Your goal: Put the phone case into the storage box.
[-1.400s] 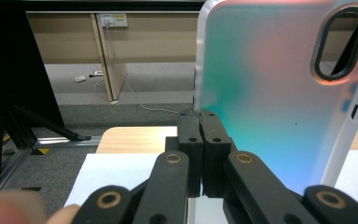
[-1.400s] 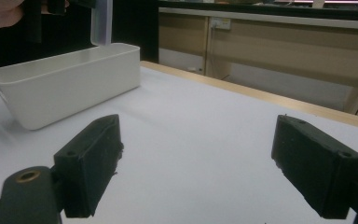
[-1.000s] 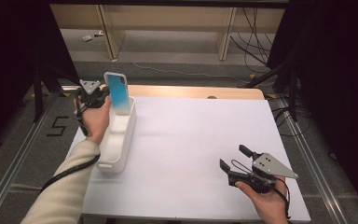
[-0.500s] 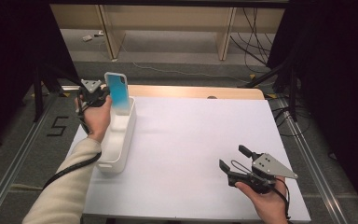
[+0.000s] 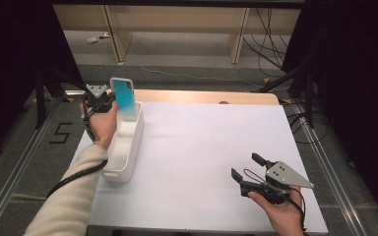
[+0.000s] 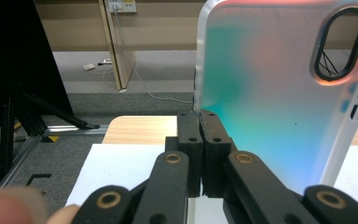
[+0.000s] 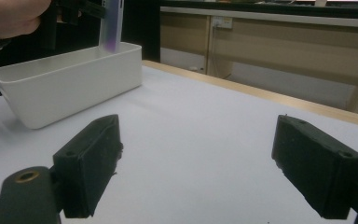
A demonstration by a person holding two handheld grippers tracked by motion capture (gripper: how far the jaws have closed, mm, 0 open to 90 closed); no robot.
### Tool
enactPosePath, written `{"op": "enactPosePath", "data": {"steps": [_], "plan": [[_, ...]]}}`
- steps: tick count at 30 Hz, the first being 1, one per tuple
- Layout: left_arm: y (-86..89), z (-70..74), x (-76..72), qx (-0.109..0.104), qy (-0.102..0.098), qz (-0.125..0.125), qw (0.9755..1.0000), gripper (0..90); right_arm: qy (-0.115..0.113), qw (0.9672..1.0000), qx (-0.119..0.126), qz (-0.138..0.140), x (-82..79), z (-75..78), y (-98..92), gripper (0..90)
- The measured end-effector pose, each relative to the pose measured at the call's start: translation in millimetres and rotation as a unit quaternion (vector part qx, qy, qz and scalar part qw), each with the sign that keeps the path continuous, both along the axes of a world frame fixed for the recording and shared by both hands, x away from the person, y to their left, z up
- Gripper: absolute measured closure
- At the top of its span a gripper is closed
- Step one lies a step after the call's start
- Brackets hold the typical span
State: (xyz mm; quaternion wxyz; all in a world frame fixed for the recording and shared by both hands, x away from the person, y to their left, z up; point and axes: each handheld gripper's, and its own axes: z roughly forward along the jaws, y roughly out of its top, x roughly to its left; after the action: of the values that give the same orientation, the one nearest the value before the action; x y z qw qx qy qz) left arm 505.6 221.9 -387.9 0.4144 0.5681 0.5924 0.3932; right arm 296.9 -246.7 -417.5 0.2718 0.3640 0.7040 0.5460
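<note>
- Phone case [image 5: 124,95]: upright over the far end of the white bin [image 5: 128,157], where I held it a second ago; not yet lowered in.
- My left gripper [image 6: 199,122] pinches its edge.
- My right gripper [image 5: 248,172] idles agape on the white table [image 5: 202,142].

The phone case [image 6: 279,88] looks like frosted, translucent plastic with a teal sheen. The tray [image 7: 70,84] is smooth white plastic; the bench [image 5: 211,147] top is matt white, wood-edged.
</note>
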Motion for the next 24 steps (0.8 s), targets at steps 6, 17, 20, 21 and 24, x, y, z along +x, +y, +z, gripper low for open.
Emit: {"op": "enactPosePath", "data": {"steps": [6,17,20,21,24], "plan": [[-1.3,-0.8,4.0,0.002,0.003,0.001,1.0000,88.3,0.001,1.0000,0.000,0.001,0.2,-0.4,0.0,16.7],[-2.9,-3.7,10.5,0.005,0.009,0.001,0.9999,88.3,0.001,1.0000,0.001,0.003,0.7,-0.7,0.1,16.7],[-2.9,-4.8,11.7,0.005,0.010,0.002,0.9999,88.3,0.002,1.0000,0.003,0.004,0.6,-0.9,0.4,16.7],[-2.8,-5.4,12.3,0.005,0.012,0.002,0.9999,88.3,0.001,1.0000,0.000,0.002,0.4,-0.7,0.3,16.7],[-2.2,-6.9,13.8,0.006,0.015,0.004,0.9999,88.3,0.001,1.0000,0.001,0.002,0.0,-0.1,0.2,16.7]]}}
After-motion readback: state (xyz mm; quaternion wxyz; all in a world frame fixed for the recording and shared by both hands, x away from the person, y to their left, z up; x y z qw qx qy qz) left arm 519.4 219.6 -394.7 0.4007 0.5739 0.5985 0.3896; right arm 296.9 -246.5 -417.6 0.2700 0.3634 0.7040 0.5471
